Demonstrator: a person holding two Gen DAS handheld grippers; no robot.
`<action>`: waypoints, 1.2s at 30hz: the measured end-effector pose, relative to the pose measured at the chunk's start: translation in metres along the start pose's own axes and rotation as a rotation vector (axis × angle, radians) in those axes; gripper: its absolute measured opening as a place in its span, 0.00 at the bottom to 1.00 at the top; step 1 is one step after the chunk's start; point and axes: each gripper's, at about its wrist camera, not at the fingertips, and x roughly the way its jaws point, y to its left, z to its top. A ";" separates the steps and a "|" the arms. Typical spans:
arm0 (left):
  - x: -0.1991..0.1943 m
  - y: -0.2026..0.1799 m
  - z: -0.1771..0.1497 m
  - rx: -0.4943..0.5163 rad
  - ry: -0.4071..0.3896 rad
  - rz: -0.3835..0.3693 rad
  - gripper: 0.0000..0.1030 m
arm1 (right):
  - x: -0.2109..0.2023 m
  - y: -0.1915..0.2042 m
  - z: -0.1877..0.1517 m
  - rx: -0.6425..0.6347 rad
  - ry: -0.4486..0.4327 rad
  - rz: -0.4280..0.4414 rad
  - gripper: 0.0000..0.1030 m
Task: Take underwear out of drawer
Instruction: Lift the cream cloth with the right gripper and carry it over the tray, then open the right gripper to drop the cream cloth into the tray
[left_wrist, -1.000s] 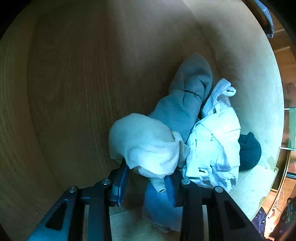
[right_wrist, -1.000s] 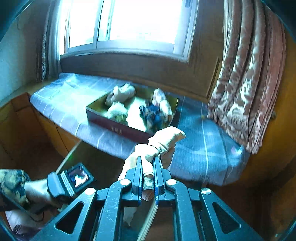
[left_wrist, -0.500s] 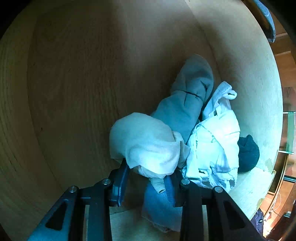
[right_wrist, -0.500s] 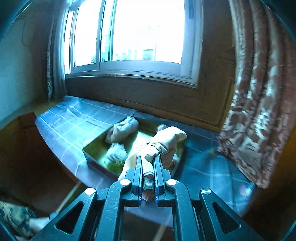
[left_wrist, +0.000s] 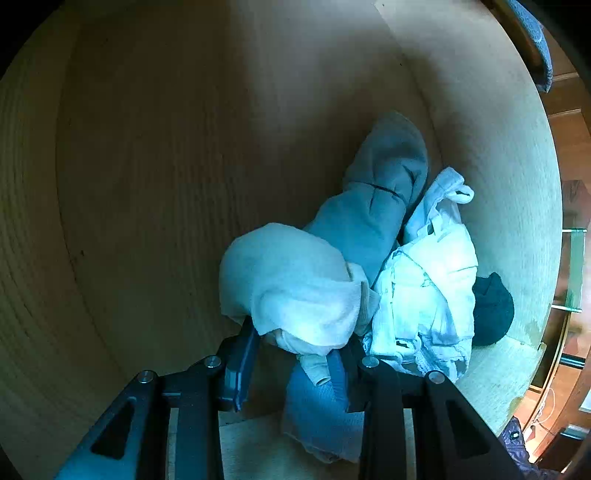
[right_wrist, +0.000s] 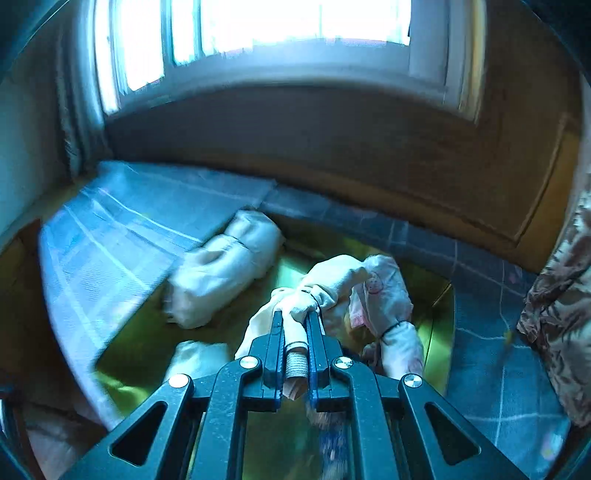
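1. Left wrist view: left hand-held gripper (left_wrist: 291, 363) points down into the wooden drawer (left_wrist: 147, 184), jaws part open around the near end of a pale rolled piece of underwear (left_wrist: 295, 288). Cannot tell if the pads actually press it; the cloth bulges over the fingers and hides the contact.
2. Remaining underwear sits bunched at the drawer's right side: grey-blue roll (left_wrist: 376, 206), white crumpled piece (left_wrist: 428, 288), small dark piece (left_wrist: 491, 310) against the right wall, blue cloth (left_wrist: 317, 417) under the gripper. Pieces touch each other, so lifting one likely drags a neighbour.
3. Room in the drawer: left half of the floor is bare wood, plenty of space to swing out that way. Right wall is close to the pile, tight there.
4. Right wrist view: right hand-held gripper (right_wrist: 295, 325) is clamped tight on a cream piece of underwear (right_wrist: 325, 284), cloth bunched between the pads and hanging forward.
5. It is held over a green-lined box (right_wrist: 439, 306) on the blue checked bed (right_wrist: 110, 236), probably the drop spot. Box already holds a cream roll (right_wrist: 225, 277) and a pink-white piece (right_wrist: 384, 295).
6. Open floor in the box lies between the roll and the pink piece. Frame is blurred, so box edges are rough. Curtain (right_wrist: 557, 314) hangs at right, well apart.
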 end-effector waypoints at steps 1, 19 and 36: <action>0.000 0.000 0.000 -0.004 0.000 -0.003 0.34 | 0.013 -0.002 0.002 0.007 0.026 -0.002 0.10; -0.004 0.009 0.000 -0.026 -0.004 -0.016 0.34 | 0.022 -0.018 -0.008 0.099 0.046 -0.043 0.54; -0.004 0.005 0.000 -0.028 -0.006 -0.009 0.33 | -0.075 -0.011 -0.066 0.051 -0.077 -0.005 0.65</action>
